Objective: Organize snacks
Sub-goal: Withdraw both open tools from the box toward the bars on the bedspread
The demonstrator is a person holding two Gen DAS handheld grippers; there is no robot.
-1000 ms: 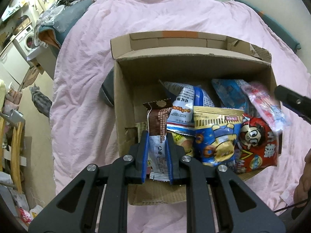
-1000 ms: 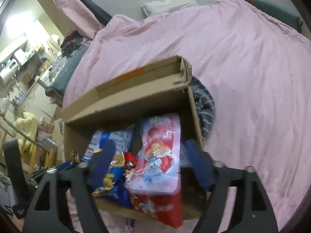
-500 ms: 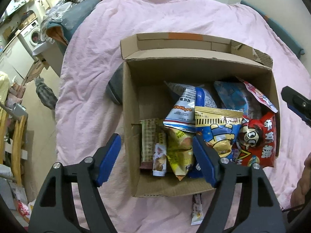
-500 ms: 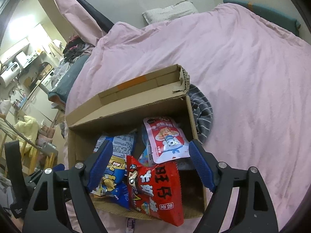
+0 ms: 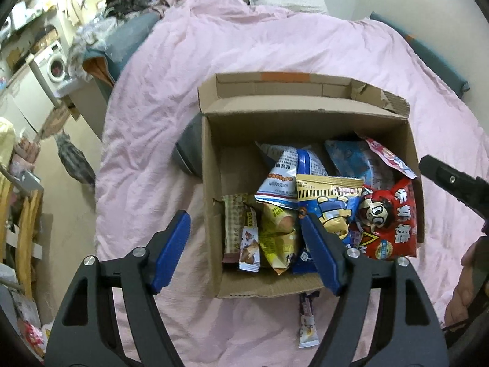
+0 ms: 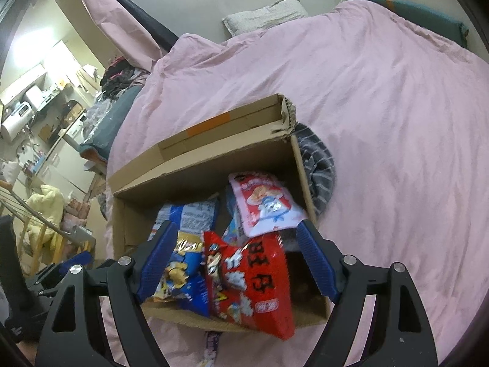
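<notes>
Left tongs: the left gripper is held spread wide and empty at the lower middle of its frame, over the box's near left corner; nothing is gripped.
Right tongs: the right gripper is likewise parted and empty, at the lower middle of its frame over the box's near side.
Stray bar: one small bar is left on the bedcover, just outside the near wall, at lower centre; it is judged the piece yet to be boxed.
Box: the box is set open-topped on the bedcover so packets can be stood on end in rows.
Snacks: thin bars are packed at the left, a yellow bag beside them, a red bag at the right with a pink pouch leaning above it.
Hindrance: the near wall stands between the stray bar and the row; the packets are packed tight, so little gap is left.
Beyond: a striped cloth is tucked against the far side; a pillow lies at the upper frame.
</notes>
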